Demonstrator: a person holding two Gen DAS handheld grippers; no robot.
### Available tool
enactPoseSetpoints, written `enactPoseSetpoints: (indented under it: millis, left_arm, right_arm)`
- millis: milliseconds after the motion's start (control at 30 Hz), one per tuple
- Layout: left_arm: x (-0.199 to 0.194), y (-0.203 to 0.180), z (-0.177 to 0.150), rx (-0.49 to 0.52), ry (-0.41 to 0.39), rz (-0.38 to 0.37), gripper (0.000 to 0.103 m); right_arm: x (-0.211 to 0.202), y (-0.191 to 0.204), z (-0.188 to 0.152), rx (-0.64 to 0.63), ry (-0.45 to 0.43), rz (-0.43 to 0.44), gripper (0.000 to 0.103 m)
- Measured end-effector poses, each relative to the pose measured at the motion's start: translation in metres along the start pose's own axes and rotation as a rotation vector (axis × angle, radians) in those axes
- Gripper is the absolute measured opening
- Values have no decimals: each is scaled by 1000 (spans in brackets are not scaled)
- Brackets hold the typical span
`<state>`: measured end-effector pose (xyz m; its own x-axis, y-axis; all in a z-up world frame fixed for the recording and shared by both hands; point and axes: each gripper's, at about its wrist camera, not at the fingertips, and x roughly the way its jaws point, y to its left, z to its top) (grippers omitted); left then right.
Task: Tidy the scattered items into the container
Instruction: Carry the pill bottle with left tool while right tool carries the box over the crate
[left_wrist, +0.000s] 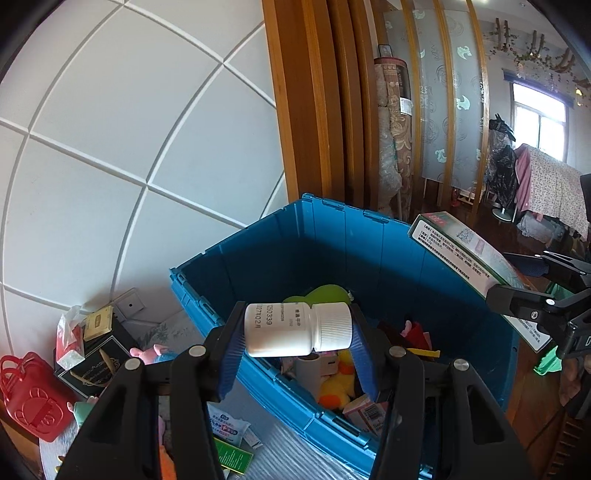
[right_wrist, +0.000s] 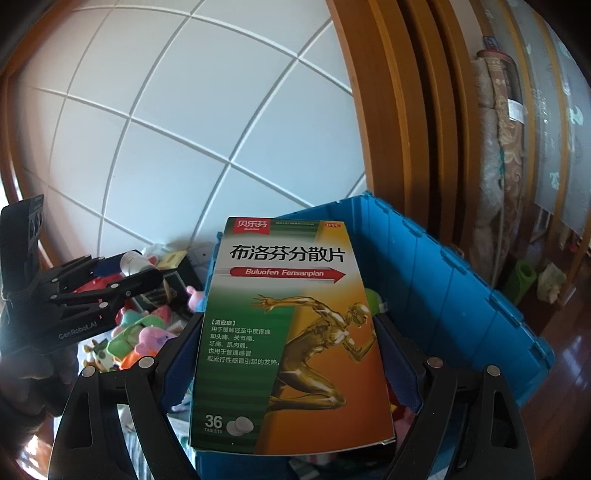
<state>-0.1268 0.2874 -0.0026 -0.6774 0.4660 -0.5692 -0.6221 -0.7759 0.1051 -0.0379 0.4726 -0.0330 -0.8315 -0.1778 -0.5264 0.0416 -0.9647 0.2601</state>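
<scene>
My left gripper (left_wrist: 297, 339) is shut on a white pill bottle (left_wrist: 295, 329), held sideways just above the near rim of the blue crate (left_wrist: 280, 236). My right gripper (right_wrist: 288, 354) is shut on a green and orange medicine box (right_wrist: 291, 332), held over the blue crate (right_wrist: 443, 280). In the left wrist view the right gripper (left_wrist: 532, 291) and its box (left_wrist: 465, 251) are at the crate's right side. In the right wrist view the left gripper (right_wrist: 125, 273) with the bottle (right_wrist: 131, 262) is at the left. The crate holds a yellow plush duck (left_wrist: 338, 387), small boxes and toys.
Left of the crate lie a red basket (left_wrist: 29, 395), black boxes (left_wrist: 96, 354), a tissue pack (left_wrist: 68, 339), sachets (left_wrist: 229, 424) and plush toys (right_wrist: 147, 332). A white tiled wall (left_wrist: 129, 129) stands behind, with wooden door frames (left_wrist: 314, 110) to the right.
</scene>
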Motion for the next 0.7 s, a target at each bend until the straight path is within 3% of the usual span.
enactPoseSetpoints:
  millis: [700]
  left_arm:
    - [77, -48, 43, 110, 34, -79, 51]
  right_arm:
    - [19, -76, -3, 113, 21, -128, 87]
